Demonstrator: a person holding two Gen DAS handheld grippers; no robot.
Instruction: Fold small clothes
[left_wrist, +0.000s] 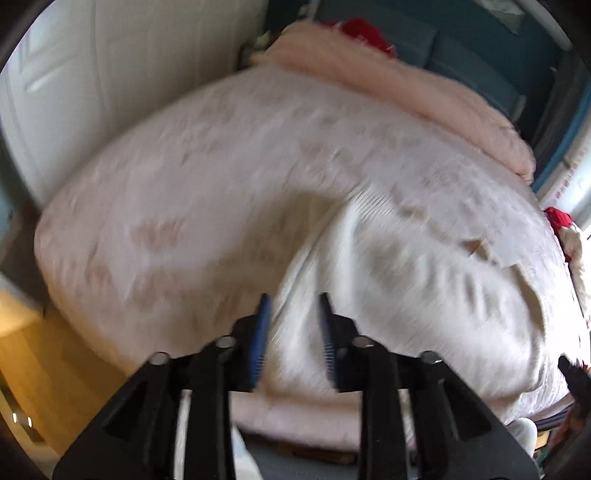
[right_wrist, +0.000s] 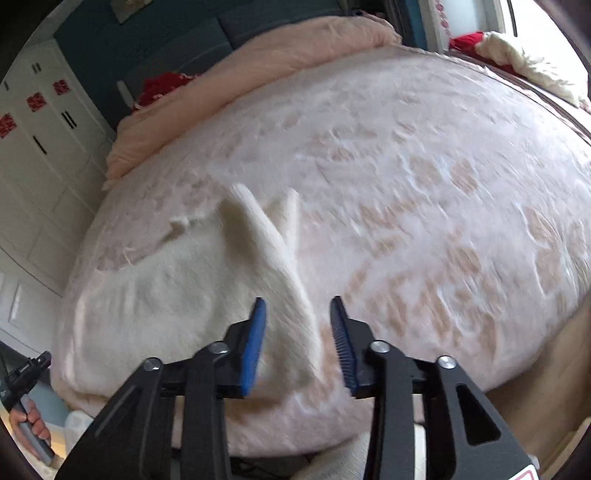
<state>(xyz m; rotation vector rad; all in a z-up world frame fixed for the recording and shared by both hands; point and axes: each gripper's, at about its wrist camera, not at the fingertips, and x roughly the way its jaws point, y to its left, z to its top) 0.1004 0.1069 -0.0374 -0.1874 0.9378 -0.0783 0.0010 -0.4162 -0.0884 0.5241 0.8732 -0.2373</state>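
A cream knitted garment (left_wrist: 424, 280) lies rumpled on the pink patterned bedspread (left_wrist: 207, 192). In the right wrist view the same garment (right_wrist: 177, 295) lies at the left, with a sleeve (right_wrist: 266, 243) stretching toward the camera. My left gripper (left_wrist: 293, 306) is open over the garment's near edge, holding nothing. My right gripper (right_wrist: 297, 314) is open, its left finger over the sleeve's near end and its right finger over the bedspread (right_wrist: 424, 206). The view is motion-blurred.
A folded pink blanket (left_wrist: 388, 77) and red fabric (left_wrist: 362, 29) lie at the bed's head. White cupboards (right_wrist: 40, 147) stand left of the bed. A wooden floor (left_wrist: 40, 362) shows at the lower left. A red-and-cream item (right_wrist: 517, 51) lies at the far right edge.
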